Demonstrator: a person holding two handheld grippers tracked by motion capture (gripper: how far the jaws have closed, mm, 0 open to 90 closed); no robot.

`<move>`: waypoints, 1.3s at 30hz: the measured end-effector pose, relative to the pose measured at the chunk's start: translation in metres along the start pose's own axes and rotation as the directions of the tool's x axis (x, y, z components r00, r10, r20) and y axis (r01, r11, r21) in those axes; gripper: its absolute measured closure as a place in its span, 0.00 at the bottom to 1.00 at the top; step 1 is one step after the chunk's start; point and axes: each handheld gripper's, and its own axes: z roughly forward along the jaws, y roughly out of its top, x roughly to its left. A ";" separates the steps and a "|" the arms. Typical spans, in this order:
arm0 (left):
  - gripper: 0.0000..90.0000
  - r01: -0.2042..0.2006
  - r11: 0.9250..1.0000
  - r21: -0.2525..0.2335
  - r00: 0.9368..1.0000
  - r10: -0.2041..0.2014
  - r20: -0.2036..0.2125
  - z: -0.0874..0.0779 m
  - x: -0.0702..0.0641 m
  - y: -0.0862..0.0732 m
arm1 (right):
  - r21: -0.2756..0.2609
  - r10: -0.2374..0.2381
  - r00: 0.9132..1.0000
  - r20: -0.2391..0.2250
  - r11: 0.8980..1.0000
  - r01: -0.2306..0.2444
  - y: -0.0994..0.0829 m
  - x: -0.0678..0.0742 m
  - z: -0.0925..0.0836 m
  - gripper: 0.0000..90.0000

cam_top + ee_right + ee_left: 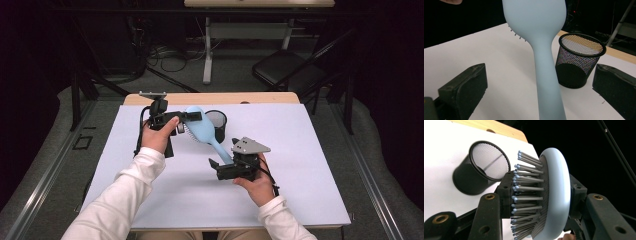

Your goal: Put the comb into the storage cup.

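Bright, even overhead light falls on the white table (300,150); the surroundings stay dark, shadows are soft, and the mesh cup (480,167) looks slightly blurred.

Person in white long sleeves, a black gripper in each hand.

Both sleeves (131,186) are plain white and reach the wrists. The left gripper (176,120) is black, with a grey bar on top and a black cable hanging beside the hand. The right gripper (218,165) is black under a grey three-cornered plate (249,145) dotted with small holes. Up close the jaws are matt black blocks with brass-ringed screw holes (489,196).
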 end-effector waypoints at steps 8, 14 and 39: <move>0.58 -0.023 0.999 -0.029 0.999 0.022 -0.029 -0.001 0.003 0.005 | -0.004 0.013 1.000 0.005 1.000 -0.013 0.001 -0.002 -0.001 0.00; 0.57 -0.028 0.998 -0.054 0.999 0.026 -0.045 -0.003 0.005 0.010 | -0.002 0.015 1.000 0.007 1.000 -0.015 0.000 -0.004 -0.001 0.00; 0.57 -0.142 0.982 -0.128 0.987 0.131 -0.089 -0.014 -0.009 0.031 | -0.007 0.027 1.000 0.013 1.000 -0.027 0.001 -0.006 -0.003 0.00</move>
